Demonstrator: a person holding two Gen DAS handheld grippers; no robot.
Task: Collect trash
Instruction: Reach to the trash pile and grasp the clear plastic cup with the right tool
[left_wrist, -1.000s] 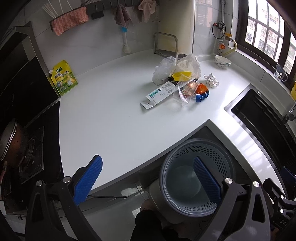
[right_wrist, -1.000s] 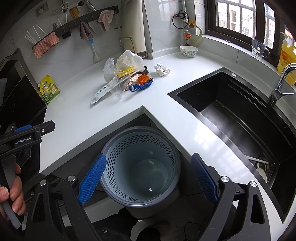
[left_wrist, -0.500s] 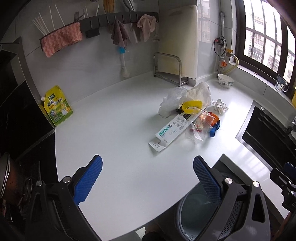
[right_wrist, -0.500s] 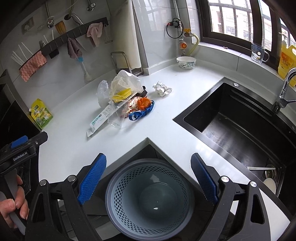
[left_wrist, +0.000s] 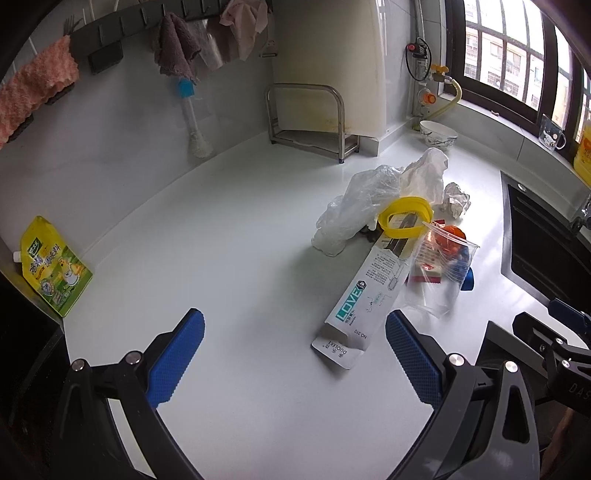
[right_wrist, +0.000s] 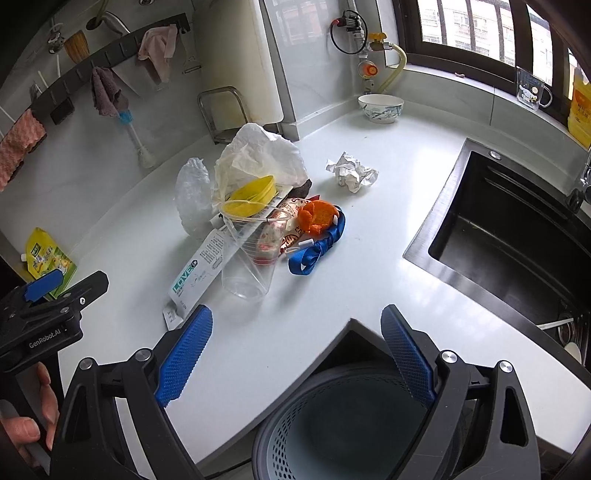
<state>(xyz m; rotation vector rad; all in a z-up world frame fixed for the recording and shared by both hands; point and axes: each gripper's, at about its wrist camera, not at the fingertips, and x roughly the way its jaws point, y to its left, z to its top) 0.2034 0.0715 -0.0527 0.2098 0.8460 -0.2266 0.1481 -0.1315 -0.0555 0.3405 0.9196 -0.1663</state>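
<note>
Right now my left gripper (left_wrist: 295, 354) hangs over the white countertop (left_wrist: 229, 258) with its blue-padded jaws spread wide and nothing between them. Just ahead of its right finger lies the long white cardboard box with teal lettering (left_wrist: 364, 295), one end tucked under the trash pile. My right gripper (right_wrist: 297, 350) is likewise spread and empty, above the counter's inner corner, with the grey perforated plastic bin (right_wrist: 332, 424) directly below it. Further out sits the pile: a clear plastic cup (right_wrist: 251, 258) on its side, a yellow plastic lid (right_wrist: 251, 197), crumpled white bags (right_wrist: 258, 155), a blue strap (right_wrist: 317, 251) (touching something orange). A crumpled paper ball (right_wrist: 351, 171) lies apart, near the black sink (right_wrist: 517, 236).
</note>
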